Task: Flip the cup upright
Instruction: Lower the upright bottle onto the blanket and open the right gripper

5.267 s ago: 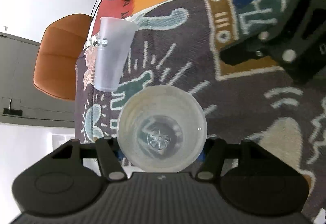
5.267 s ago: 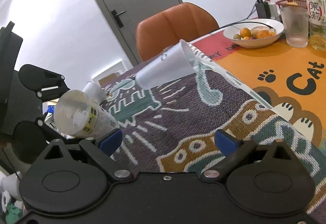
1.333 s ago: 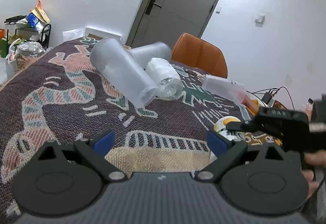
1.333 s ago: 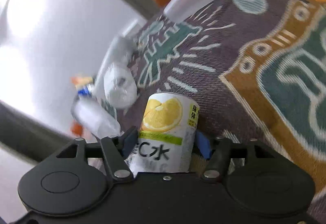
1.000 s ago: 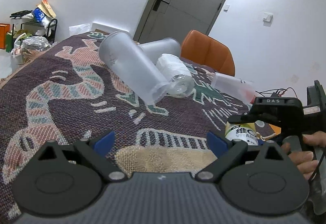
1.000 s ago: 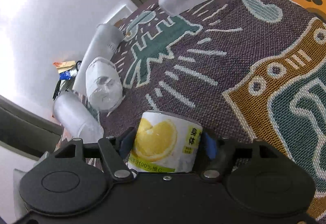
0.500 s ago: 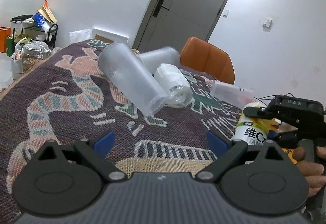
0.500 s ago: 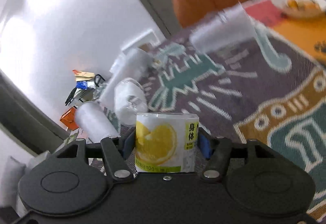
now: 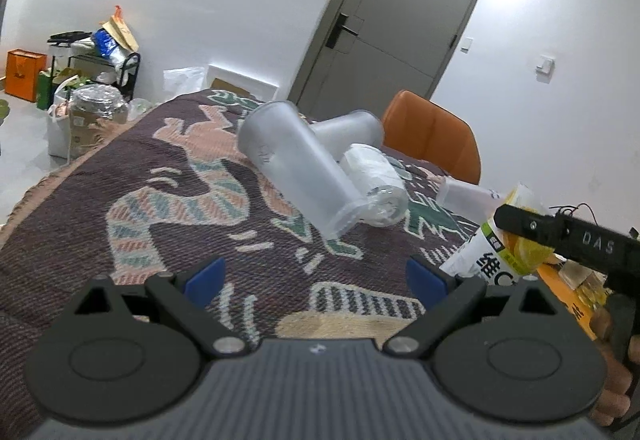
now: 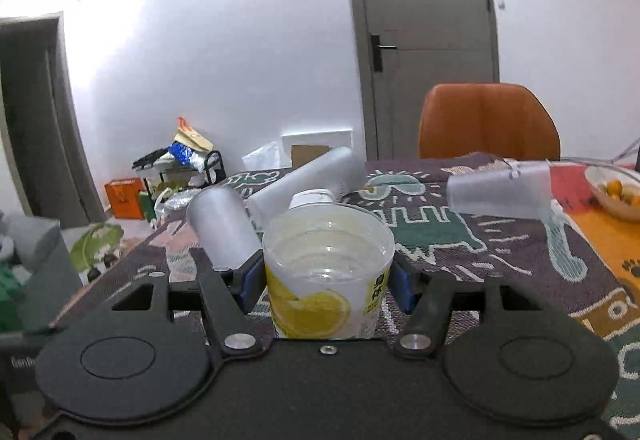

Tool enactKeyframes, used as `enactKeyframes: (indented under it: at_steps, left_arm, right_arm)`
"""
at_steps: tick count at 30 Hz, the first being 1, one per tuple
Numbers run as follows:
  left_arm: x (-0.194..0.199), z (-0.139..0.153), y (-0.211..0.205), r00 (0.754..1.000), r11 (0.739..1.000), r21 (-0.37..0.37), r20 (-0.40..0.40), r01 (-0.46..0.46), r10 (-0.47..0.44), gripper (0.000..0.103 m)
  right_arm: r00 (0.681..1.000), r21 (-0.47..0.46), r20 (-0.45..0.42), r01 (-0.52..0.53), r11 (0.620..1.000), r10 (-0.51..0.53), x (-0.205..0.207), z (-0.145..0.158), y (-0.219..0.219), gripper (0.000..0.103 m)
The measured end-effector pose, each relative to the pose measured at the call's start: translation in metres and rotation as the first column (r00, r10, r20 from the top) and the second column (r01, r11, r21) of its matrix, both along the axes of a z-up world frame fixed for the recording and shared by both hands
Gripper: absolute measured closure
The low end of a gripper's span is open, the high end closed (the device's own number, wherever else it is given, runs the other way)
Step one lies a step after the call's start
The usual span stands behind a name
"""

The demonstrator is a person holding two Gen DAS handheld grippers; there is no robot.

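Note:
My right gripper (image 10: 326,282) is shut on a clear plastic cup with a yellow lemon label (image 10: 326,276), mouth up and near upright above the patterned cloth. The same cup (image 9: 496,252) shows tilted at the right of the left wrist view, held by the right gripper (image 9: 560,236). My left gripper (image 9: 316,272) is open and empty, low over the cloth. Ahead of it lie a tall frosted cup (image 9: 296,172), a second frosted cup (image 9: 348,130) and a crinkled clear cup (image 9: 376,184), all on their sides.
The table is covered by a patterned woven cloth (image 9: 160,200). Another frosted cup (image 10: 500,196) lies on its side at the right. A bowl of fruit (image 10: 616,192) sits at the far right. An orange chair (image 10: 488,120) stands behind the table. Floor clutter lies at the left.
My right gripper has turned the lemon-label cup from sideways to mouth up, so its open rim now faces the camera. My left gripper stays open and has barely moved.

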State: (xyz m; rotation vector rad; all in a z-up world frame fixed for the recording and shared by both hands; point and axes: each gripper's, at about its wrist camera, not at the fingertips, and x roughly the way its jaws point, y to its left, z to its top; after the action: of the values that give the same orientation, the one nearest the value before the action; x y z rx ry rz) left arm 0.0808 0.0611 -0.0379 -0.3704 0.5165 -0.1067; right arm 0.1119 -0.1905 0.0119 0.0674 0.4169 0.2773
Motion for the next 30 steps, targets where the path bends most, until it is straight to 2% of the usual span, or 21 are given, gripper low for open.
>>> enactKeyframes:
  at_steps: [4, 14, 15, 18, 21, 30]
  left_arm:
    - [-0.001, -0.008, 0.004, 1.0, 1.0, -0.002, -0.021, -0.009, 0.009, 0.007]
    - [-0.003, -0.011, 0.006, 1.0, 1.0, -0.007, -0.027, -0.011, 0.011, 0.007]
    - [-0.004, -0.01, 0.005, 1.0, 1.0, -0.005, -0.024, -0.009, 0.009, 0.007]
    - [-0.004, -0.003, 0.002, 1.0, 1.0, 0.015, -0.024, 0.006, -0.005, 0.007]
    - [-0.008, 0.007, -0.001, 1.0, 1.0, 0.026, -0.005, 0.006, -0.006, 0.006]
    - [-0.034, 0.029, -0.032, 0.997, 0.988, 0.138, 0.034, 0.067, -0.073, 0.0]
  right_arm:
    - [1.0, -0.075, 0.001, -0.007, 0.997, 0.007, -0.002, -0.006, 0.015, 0.043]
    - [0.999, -0.137, -0.003, -0.037, 0.99, 0.037, -0.008, -0.009, 0.031, 0.042]
    - [0.999, -0.138, -0.003, -0.037, 0.99, 0.036, -0.008, -0.009, 0.031, 0.036]
    - [1.0, -0.122, 0.003, -0.022, 0.992, 0.023, -0.014, -0.005, 0.027, 0.031]
    - [0.999, -0.095, 0.017, -0.026, 0.995, 0.028, -0.022, 0.003, 0.02, 0.019]
    - [0.998, -0.043, 0.066, -0.003, 0.999, 0.006, -0.055, 0.016, -0.008, 0.005]
